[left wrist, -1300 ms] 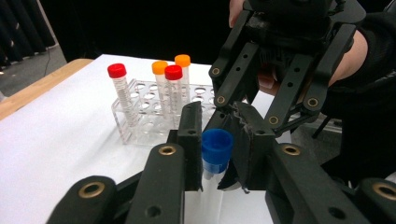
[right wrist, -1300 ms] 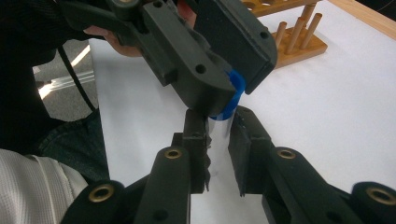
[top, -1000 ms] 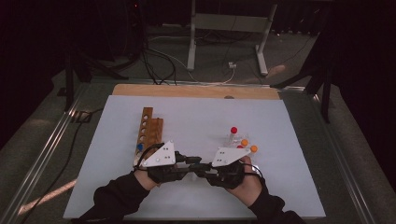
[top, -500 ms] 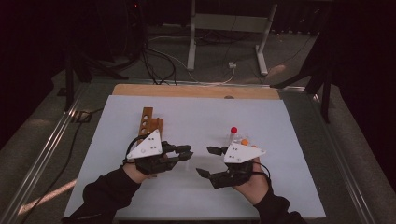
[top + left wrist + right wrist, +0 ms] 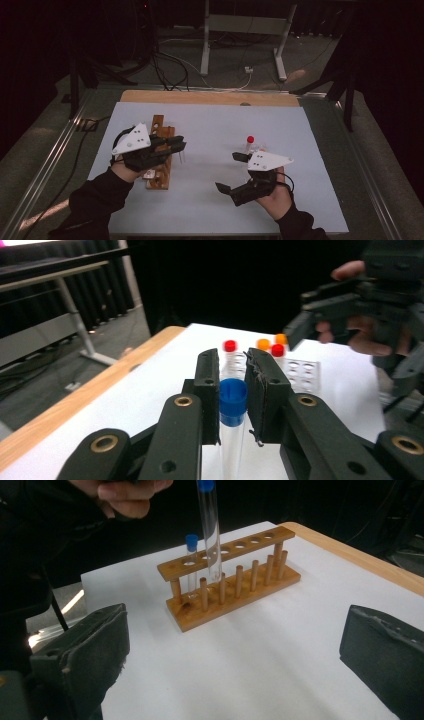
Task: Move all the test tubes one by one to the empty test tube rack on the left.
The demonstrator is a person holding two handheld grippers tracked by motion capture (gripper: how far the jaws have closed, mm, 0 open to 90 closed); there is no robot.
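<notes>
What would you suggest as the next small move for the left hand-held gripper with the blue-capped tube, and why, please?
Probably lower the tube over a free hole in the wooden rack and ease it in. The left hand-held gripper is shut on the blue-capped tube, which hangs upright just above the rack's top bar, next to the tube already seated at the end. The right hand-held gripper stands open, holding nothing.

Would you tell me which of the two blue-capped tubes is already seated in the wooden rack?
The shorter-looking blue-capped tube at the rack's end; the other hangs above, held.

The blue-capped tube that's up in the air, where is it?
The blue-capped tube is pinched in the left claw, hanging upright just above the wooden rack on the table's left side.
</notes>
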